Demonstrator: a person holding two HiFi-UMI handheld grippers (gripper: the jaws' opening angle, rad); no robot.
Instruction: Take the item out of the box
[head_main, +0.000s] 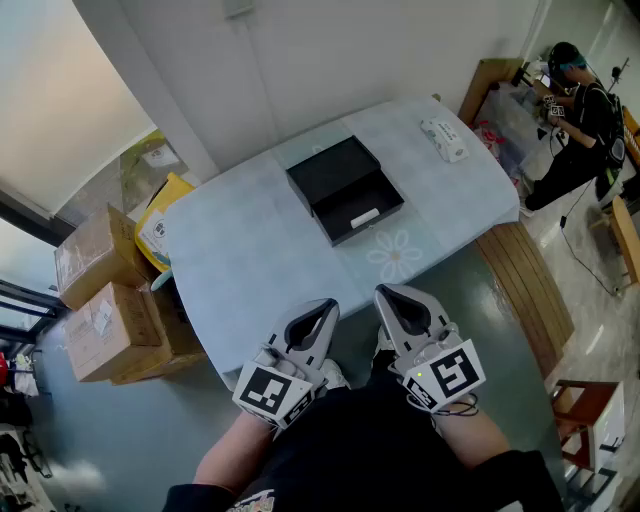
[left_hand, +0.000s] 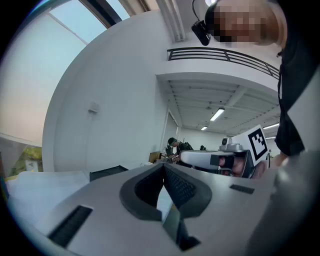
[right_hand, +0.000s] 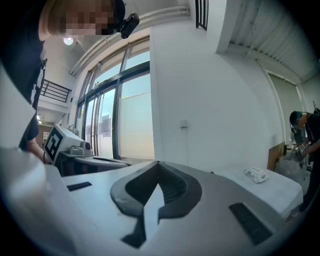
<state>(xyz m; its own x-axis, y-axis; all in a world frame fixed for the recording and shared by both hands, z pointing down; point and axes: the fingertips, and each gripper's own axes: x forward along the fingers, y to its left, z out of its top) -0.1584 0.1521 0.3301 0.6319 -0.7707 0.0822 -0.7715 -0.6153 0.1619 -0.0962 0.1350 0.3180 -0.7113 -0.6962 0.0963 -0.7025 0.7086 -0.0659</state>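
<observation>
A black open box (head_main: 343, 186) lies on the light blue table (head_main: 250, 260), its lid folded back toward the far side. A small white item (head_main: 364, 217) rests in the near tray of the box. My left gripper (head_main: 327, 304) and right gripper (head_main: 385, 293) are held side by side near the table's front edge, well short of the box. Both are shut with nothing between the jaws. In the left gripper view the box (left_hand: 107, 173) shows low at the left, beyond the left gripper (left_hand: 163, 166). The right gripper (right_hand: 158, 163) points over the table.
A white packet (head_main: 444, 139) lies at the table's far right corner, also in the right gripper view as a white packet (right_hand: 256, 174). Cardboard boxes (head_main: 105, 310) stand on the floor at the left. A wooden bench (head_main: 525, 290) runs along the right side. A person (head_main: 578, 115) stands at the far right.
</observation>
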